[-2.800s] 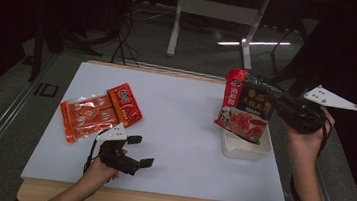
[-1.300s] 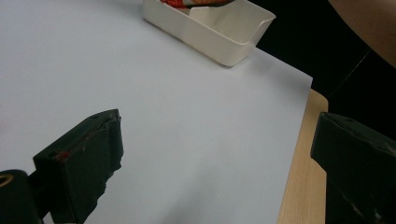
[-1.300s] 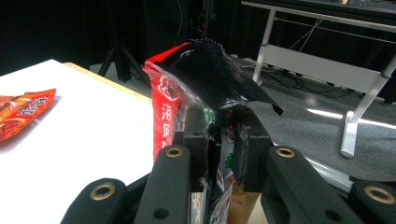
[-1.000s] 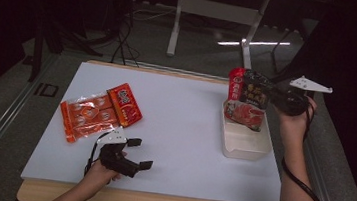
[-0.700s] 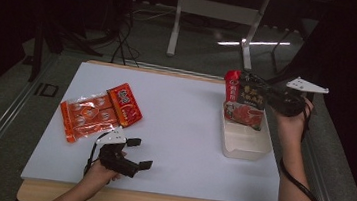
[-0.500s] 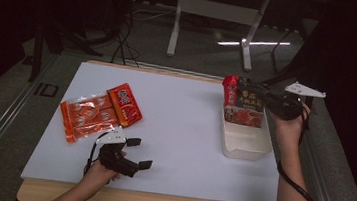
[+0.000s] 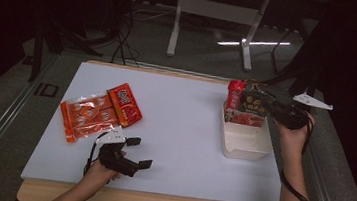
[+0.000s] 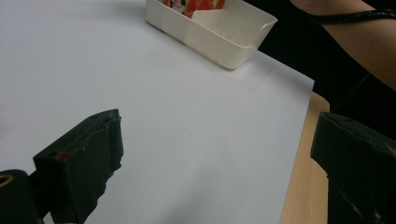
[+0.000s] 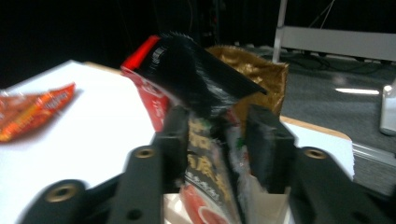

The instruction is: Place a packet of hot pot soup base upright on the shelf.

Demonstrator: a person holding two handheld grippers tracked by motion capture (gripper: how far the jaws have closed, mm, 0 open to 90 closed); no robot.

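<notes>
The black snack packet (image 9: 210,140) stands upright at the far end of the white bin (image 7: 243,142), its lower end down inside and its crimped top above the rim. It sits directly between the jaws of your right claw (image 9: 217,144), which reaches it from the bin's right side. Those jaws have just been opening: in the right gripper view they stand slightly apart on either side of the packet, so I judge the grip released or all but released, the packet resting on the bin rather than on you. The frame is blurred at the pads, so light contact on one side cannot be excluded.

Just beyond the claw, a red packet (image 9: 152,93) and a gold packet (image 9: 254,77) stand in the same end of the bin. They appear to prop the black one upright, which explains why you set it against them instead of in the open near half.

Your left claw (image 7: 135,152) rests low at the near edge of the white mat (image 7: 185,111), well apart from the bin, jaws wide apart with nothing between them. It looks parked, clear of the work. Just beyond it and to its left lie two orange snack packs (image 7: 100,112), flat on the mat, apparently next in line for the bin.
</notes>
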